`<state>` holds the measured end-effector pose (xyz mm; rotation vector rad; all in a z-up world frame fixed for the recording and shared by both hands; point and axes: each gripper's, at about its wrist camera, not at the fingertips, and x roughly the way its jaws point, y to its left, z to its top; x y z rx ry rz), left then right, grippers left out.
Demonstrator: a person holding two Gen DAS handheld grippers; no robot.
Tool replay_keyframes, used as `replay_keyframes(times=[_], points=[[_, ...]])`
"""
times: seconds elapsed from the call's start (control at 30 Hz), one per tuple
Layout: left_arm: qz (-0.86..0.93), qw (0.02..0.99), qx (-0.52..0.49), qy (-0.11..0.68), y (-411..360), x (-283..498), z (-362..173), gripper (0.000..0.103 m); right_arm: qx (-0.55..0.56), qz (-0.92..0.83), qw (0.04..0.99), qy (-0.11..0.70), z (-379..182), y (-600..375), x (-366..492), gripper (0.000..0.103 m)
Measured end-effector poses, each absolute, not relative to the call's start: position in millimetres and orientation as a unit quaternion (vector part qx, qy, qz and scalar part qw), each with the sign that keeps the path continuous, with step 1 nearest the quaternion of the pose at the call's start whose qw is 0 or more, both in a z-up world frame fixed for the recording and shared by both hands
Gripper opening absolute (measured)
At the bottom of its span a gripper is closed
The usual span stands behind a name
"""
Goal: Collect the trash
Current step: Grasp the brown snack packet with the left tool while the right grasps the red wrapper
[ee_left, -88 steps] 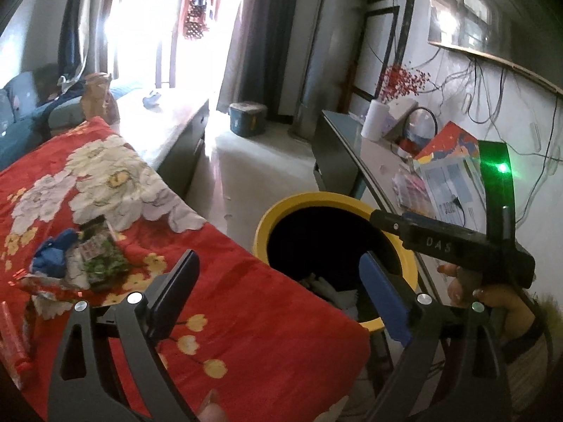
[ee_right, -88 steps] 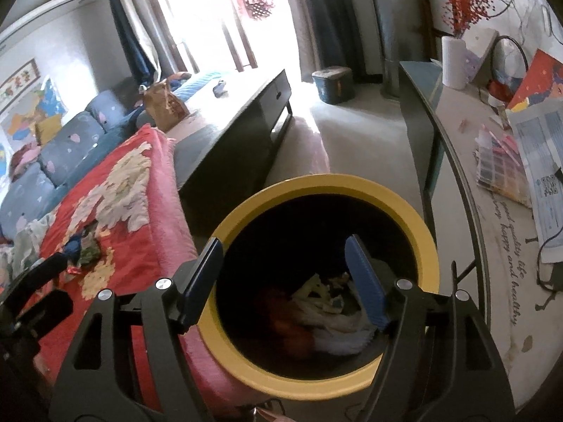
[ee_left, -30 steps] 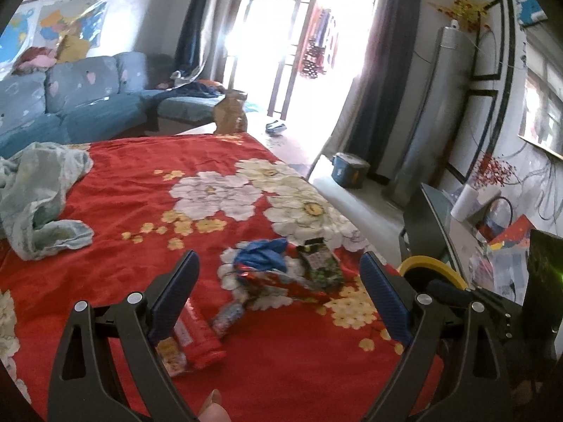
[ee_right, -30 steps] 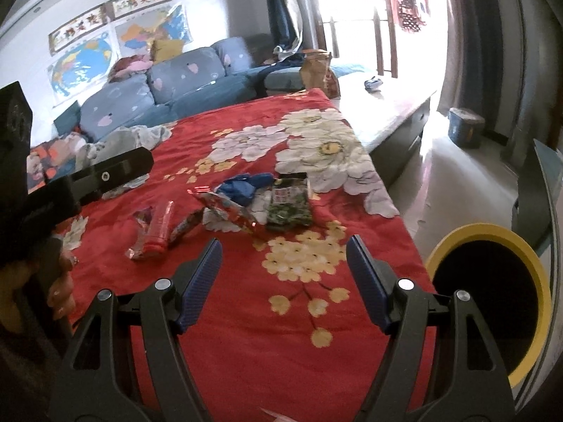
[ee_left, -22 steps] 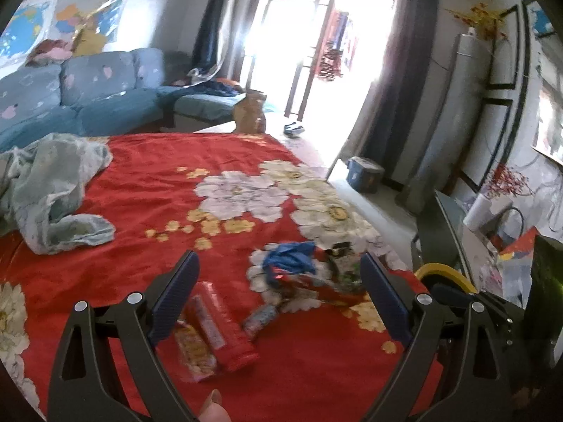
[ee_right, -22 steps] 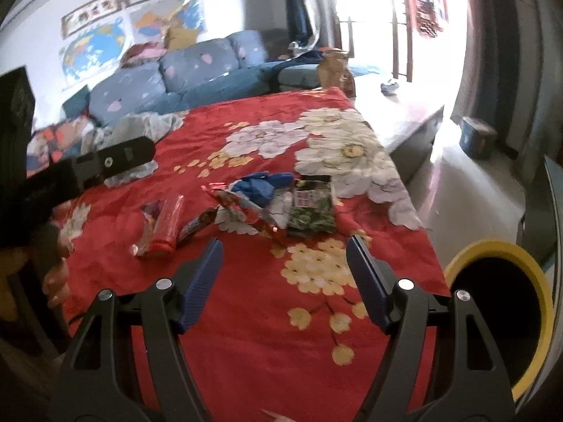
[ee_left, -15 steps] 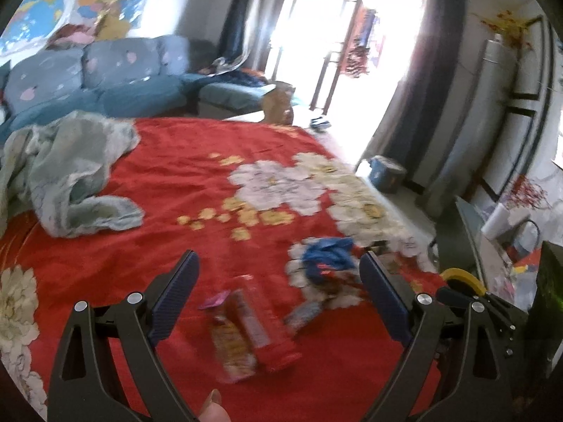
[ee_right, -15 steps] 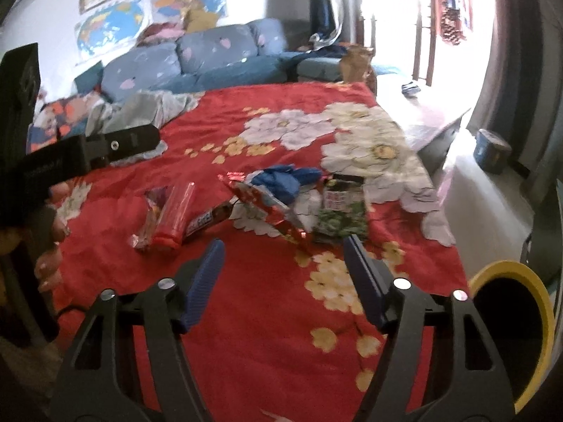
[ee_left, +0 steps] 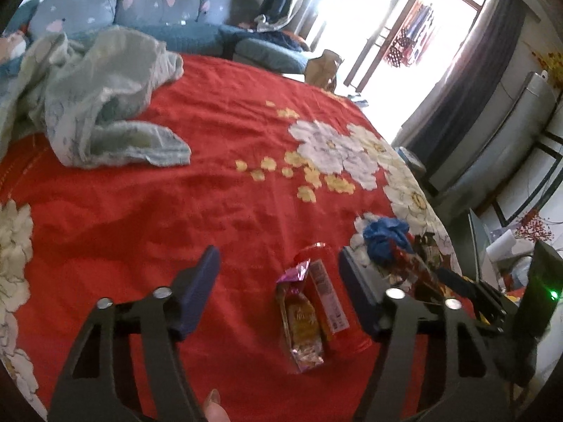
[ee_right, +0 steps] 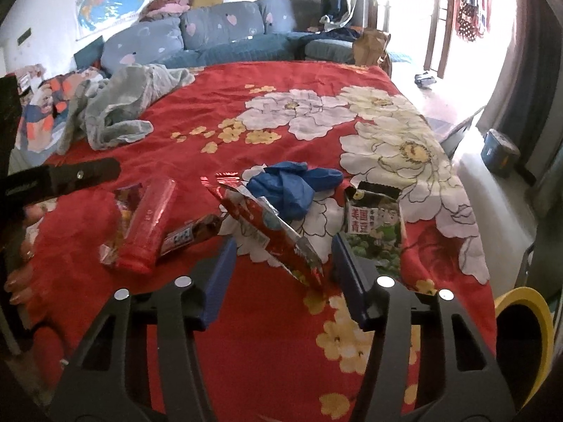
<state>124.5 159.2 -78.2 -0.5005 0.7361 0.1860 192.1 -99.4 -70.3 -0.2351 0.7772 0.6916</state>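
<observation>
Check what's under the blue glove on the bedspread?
The blue glove lies crumpled on the red floral bedspread, its near edge overlapping the red snack wrapper. A white printed flower shows around it. Whatever lies directly beneath is covered.

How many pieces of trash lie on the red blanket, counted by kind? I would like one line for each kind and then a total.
Snack wrappers and packets: 4: gold packet, small dark wrapper, long red wrapper, green pea packet
Red plastic tube: 1
Blue crumpled gloves: 1 bundle
Total: 6
</observation>
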Motion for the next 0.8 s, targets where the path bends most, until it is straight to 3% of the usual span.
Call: replay_keyframes(times=[0.2, 0.33, 0.43, 0.8], points=[[0.06, 0.885, -0.26, 0.382, 153, 131, -95, 0.033, -0.107, 0.329, 0.854, 0.389, -80, -95, 199, 0.021], [0.053, 0.882, -0.259, 0.391, 147, 134, -101, 0.019, -0.093, 0.332, 0.854, 0.389, -81, -100, 196, 0.013], [0.049, 0.883, -0.257, 0.389, 145, 134, -100, 0.018, -0.082, 0.335, 0.854, 0.389, -82, -106, 192, 0.006], [0.034, 0.901, -0.245, 0.355, 137, 127, -71, 0.017, -0.027, 0.351, 0.852, 0.386, -76, -134, 167, 0.003]])
